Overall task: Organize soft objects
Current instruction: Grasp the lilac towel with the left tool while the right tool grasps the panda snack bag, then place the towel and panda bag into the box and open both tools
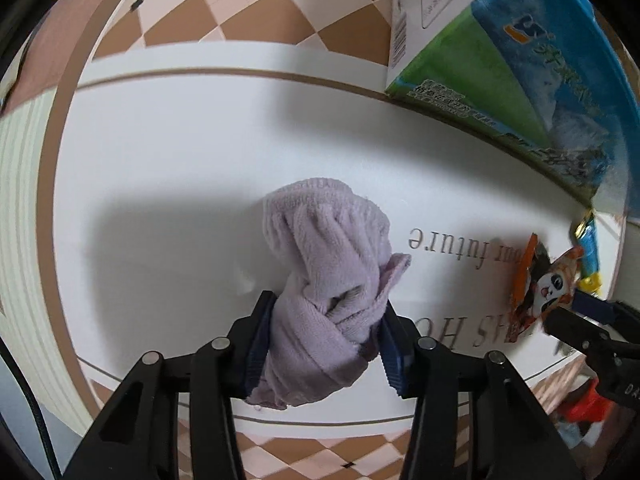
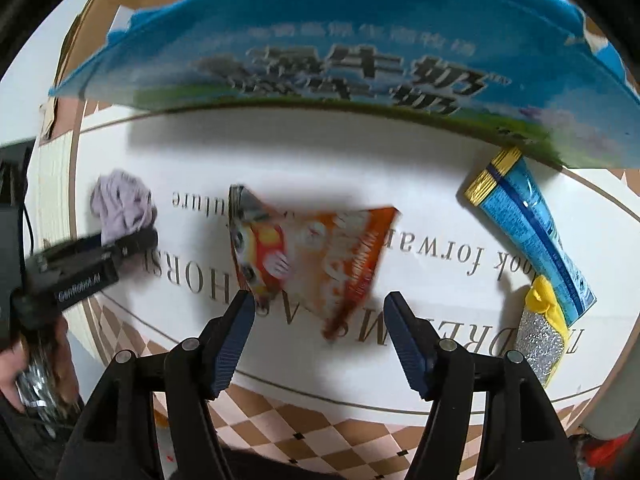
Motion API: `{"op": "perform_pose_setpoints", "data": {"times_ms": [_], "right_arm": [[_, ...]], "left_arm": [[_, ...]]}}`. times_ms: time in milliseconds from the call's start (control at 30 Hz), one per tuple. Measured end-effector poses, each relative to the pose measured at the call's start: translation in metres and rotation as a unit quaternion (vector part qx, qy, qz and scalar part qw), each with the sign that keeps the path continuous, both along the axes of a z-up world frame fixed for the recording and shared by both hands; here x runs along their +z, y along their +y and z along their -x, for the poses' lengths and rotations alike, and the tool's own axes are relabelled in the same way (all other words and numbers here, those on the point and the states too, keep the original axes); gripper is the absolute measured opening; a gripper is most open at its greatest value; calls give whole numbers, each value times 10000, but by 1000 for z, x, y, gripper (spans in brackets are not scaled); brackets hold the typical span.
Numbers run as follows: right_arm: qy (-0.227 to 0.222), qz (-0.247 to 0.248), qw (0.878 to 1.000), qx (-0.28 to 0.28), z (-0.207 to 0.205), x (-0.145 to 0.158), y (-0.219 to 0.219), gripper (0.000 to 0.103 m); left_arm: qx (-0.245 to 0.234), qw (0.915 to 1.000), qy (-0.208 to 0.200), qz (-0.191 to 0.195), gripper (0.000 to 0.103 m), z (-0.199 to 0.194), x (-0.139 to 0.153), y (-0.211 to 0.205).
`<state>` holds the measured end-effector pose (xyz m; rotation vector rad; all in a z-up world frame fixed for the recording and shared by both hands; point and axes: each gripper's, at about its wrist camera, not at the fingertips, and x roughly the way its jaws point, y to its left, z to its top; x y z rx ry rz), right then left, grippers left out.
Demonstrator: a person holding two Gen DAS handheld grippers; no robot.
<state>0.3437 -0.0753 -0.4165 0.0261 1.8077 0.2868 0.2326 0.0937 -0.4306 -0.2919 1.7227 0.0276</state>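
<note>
A lilac terry cloth (image 1: 324, 248) is bunched up on the white printed mat (image 1: 160, 160), and my left gripper (image 1: 326, 304) is shut on its near end, both blue pads pressed into the fabric. From the right wrist view the same cloth (image 2: 120, 204) shows at far left with the left gripper (image 2: 132, 240) on it. My right gripper (image 2: 319, 296) stands open over an orange snack packet (image 2: 316, 256). The packet is blurred, its lower corner lies between the fingers, and neither pad touches it. In the left wrist view the packet (image 1: 544, 284) sits by the right gripper (image 1: 568, 308).
A large blue-and-green milk carton box (image 2: 320, 40) stands along the mat's far edge. A blue tube (image 2: 532, 232) and a yellow-and-silver glitter item (image 2: 540, 340) lie at the right. Checkered floor surrounds the mat (image 2: 320, 152). A person's hand (image 2: 8, 372) is at lower left.
</note>
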Motion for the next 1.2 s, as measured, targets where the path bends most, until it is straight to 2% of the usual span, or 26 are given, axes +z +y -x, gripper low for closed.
{"op": "perform_pose_setpoints", "data": {"times_ms": [67, 200, 267, 300, 400, 467, 533, 567, 733, 867, 900, 933, 967, 1033, 1100, 1200], "right_arm": [[-2, -103, 9998, -193, -5, 1, -3, 71], [57, -107, 9994, -325, -18, -3, 2, 71], [98, 32, 9996, -260, -17, -9, 7, 71], [132, 55, 9997, -214, -18, -13, 11, 71], [101, 48, 9995, -279, -16, -13, 15, 59], [-56, 120, 9995, -275, -14, -8, 15, 54], [-136, 84, 9995, -258, -11, -2, 14, 46], [-133, 42, 9995, -269, -10, 1, 12, 43], [-283, -245, 9987, -334, 4, 28, -5, 43], [-486, -626, 9959, -441, 8, 72, -20, 43], [-553, -704, 9949, -458, 9, 84, -24, 43], [-648, -807, 9934, -486, 10, 100, -31, 43], [-744, -900, 9918, -527, 9, 115, -37, 43], [-928, -1042, 9881, -641, 6, 143, -49, 43], [-1119, -1165, 9837, -795, -6, 167, -68, 43], [-1410, -1060, 9797, -949, -35, 181, -78, 43]], "left_arm": [[44, 10000, 8, 27, 45, 9, 0, -1], [5, 9999, 8, -158, 45, 27, -1, -15], [-28, 9997, 5, -244, 44, 24, 0, -23], [-24, 9997, 10, -241, 44, 9, 5, -28], [32, 9996, -44, -271, 42, -2, 12, -36], [34, 9995, -122, -279, 42, -9, 18, -17], [37, 9994, -231, -265, 42, -28, 33, 5], [20, 9992, -307, -245, 42, -24, 41, 3], [-144, 9977, -665, -84, 42, -15, 90, -8], [-298, 9930, -1140, 87, 42, -21, 147, -22], [-334, 9912, -1277, 122, 42, -30, 163, -11], [-380, 9893, -1400, 186, 42, -56, 185, 7], [-435, 9875, -1497, 248, 42, -69, 197, 3], [-529, 9846, -1632, 326, 42, -117, 195, -9], [-622, 9820, -1767, 240, 42, -151, 197, -22], [-700, 9800, -1861, 42, 42, -197, 202, -19]]}}
